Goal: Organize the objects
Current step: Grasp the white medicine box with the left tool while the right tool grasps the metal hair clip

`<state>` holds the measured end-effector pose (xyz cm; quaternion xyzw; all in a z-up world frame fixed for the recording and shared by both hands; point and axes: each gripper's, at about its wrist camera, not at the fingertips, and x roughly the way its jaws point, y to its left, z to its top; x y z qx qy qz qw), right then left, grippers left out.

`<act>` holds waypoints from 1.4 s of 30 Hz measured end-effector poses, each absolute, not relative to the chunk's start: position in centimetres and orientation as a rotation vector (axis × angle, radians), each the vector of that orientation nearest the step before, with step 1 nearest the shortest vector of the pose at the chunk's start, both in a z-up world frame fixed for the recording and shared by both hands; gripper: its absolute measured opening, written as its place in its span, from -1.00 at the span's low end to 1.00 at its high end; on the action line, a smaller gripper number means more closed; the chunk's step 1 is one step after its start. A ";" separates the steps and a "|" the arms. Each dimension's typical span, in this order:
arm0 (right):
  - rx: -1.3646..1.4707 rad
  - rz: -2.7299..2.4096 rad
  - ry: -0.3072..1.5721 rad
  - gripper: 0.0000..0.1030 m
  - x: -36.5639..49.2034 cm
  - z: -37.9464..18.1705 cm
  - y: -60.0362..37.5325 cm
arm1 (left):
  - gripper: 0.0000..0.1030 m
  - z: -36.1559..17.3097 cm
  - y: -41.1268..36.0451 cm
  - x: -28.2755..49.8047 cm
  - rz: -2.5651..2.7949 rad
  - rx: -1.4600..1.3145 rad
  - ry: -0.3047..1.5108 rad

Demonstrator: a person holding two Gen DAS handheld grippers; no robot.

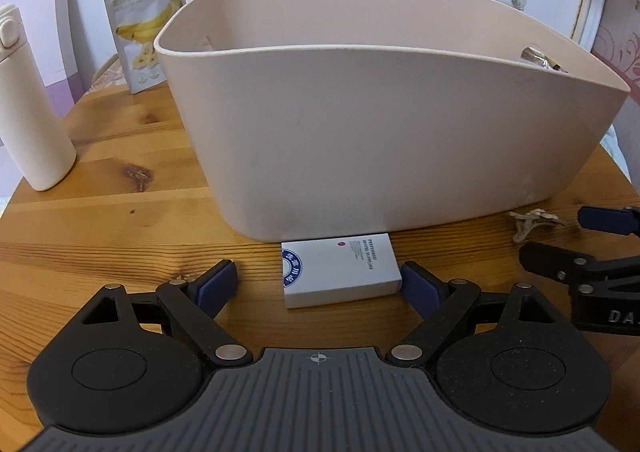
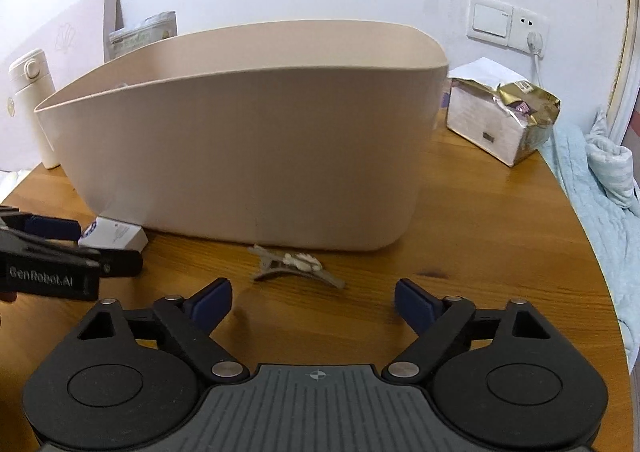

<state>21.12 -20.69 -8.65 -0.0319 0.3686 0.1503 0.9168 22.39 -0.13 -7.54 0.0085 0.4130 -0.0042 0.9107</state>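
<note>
A large beige bin (image 1: pixel 380 132) stands on the round wooden table (image 1: pixel 120 220); it also shows in the right wrist view (image 2: pixel 248 164). A small white box with a blue emblem (image 1: pixel 340 272) lies flat against the bin's front. My left gripper (image 1: pixel 319 284) is open, its fingers on either side of the box, the right pad near the box's edge. A beige hair clip (image 2: pixel 294 266) lies on the table in front of the bin. My right gripper (image 2: pixel 313 302) is open just short of the clip. The clip also shows in the left wrist view (image 1: pixel 534 222).
A cream flask (image 1: pixel 28 108) and a banana-chip pouch (image 1: pixel 146 24) stand at the table's back left. A torn gold-and-white packet (image 2: pixel 502 120) sits at the back right. A light blue blanket (image 2: pixel 600 180) lies past the table's right edge. The wall has a switch and socket (image 2: pixel 508 26).
</note>
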 end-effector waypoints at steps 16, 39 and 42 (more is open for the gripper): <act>-0.111 0.273 0.763 0.02 21.9 -8.6 -18.6 | 0.20 -7.2 0.6 22.2 -0.036 0.030 0.830; -0.146 0.262 0.708 0.01 16.8 -5.5 -19.4 | 0.19 -4.8 1.5 17.9 -0.021 0.021 0.777; -0.144 0.257 0.689 0.02 15.6 -4.7 -19.9 | 0.19 -4.2 1.6 17.1 -0.021 0.022 0.761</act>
